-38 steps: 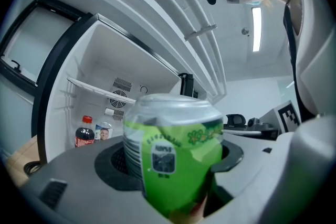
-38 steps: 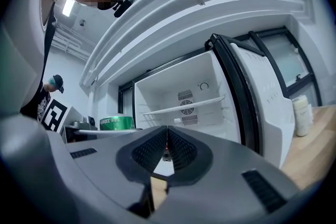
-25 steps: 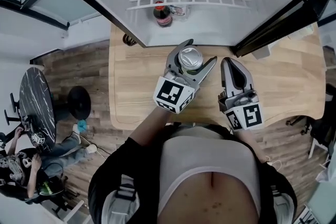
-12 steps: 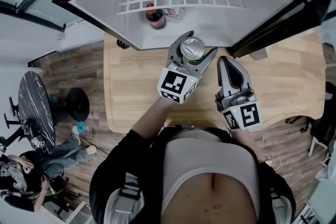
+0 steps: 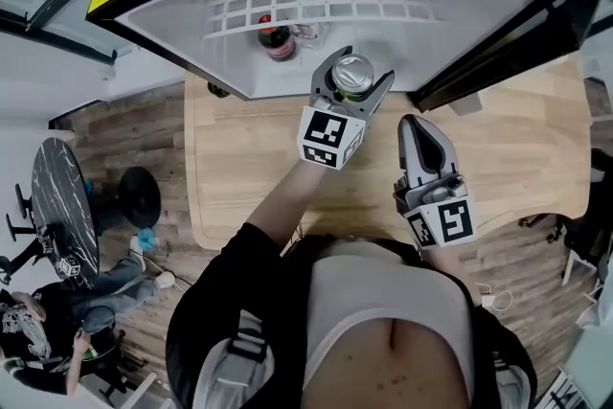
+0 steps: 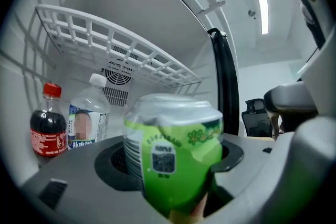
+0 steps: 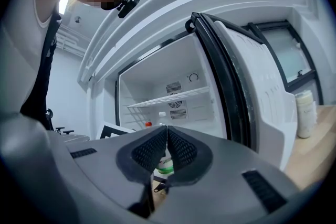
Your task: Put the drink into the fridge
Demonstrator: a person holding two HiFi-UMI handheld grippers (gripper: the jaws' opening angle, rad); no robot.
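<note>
The left gripper (image 5: 354,69) grasps the green drink can (image 6: 173,149) upright between its jaws at the front edge of the open fridge (image 5: 431,24), seemingly just inside. A cola bottle (image 5: 274,38) and a water bottle (image 6: 88,118) stand toward the fridge's back left. The right gripper (image 5: 417,125), jaws pressed together on nothing, hovers over the wooden table (image 5: 244,158), toward its near edge.
</note>
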